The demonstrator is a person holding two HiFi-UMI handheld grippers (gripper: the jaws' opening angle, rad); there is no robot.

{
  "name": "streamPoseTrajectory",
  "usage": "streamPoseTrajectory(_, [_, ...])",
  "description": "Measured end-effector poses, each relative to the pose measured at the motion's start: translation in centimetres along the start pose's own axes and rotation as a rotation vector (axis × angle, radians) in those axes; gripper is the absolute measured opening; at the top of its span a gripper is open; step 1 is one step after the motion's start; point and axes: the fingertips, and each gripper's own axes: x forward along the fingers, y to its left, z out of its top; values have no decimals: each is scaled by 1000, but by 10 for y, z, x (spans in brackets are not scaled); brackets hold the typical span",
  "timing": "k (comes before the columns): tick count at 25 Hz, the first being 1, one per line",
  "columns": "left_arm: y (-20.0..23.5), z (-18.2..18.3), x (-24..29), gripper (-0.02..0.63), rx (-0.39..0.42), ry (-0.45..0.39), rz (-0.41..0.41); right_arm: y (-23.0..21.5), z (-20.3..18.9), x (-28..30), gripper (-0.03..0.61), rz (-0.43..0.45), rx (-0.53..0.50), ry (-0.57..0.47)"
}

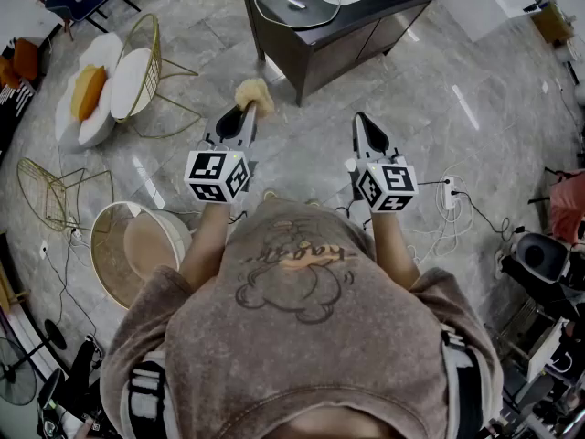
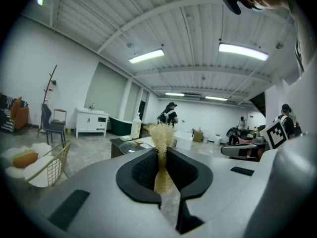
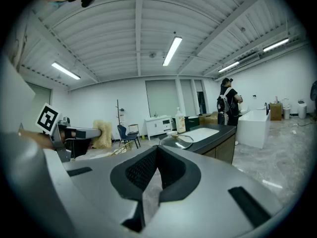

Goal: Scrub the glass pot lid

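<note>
Pictured: glass lid [image 1: 297, 0] lying on dark counter [image 1: 366, 21], well ahead; left tongs [image 1: 245, 110] clamped on loofah scrubber [image 1: 255, 94]; right tongs [image 1: 363, 122] closed, empty. Risk judged: lid, if left unsteadied, could be pushed off counter edge; thinly pinched scrubber could be dropped.

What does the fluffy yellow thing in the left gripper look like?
The pale yellow fibrous scrubber is a frayed, straw-like tuft. Its lower part is squeezed thin between the black fingers of the left gripper; its bushy top sticks out past them. It is held in the air, short of the dark cabinet, touching nothing else.
</note>
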Motion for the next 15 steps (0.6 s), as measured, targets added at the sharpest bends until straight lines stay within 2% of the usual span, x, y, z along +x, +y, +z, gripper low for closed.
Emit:
streamPoseTrajectory(7, [16, 5, 7, 49, -17, 0, -26, 19, 11, 20, -3, 42, 48, -23])
streamPoseTrajectory(15, [47, 3, 6, 49, 4, -12, -52, 52, -3, 33, -2, 41, 23, -10])
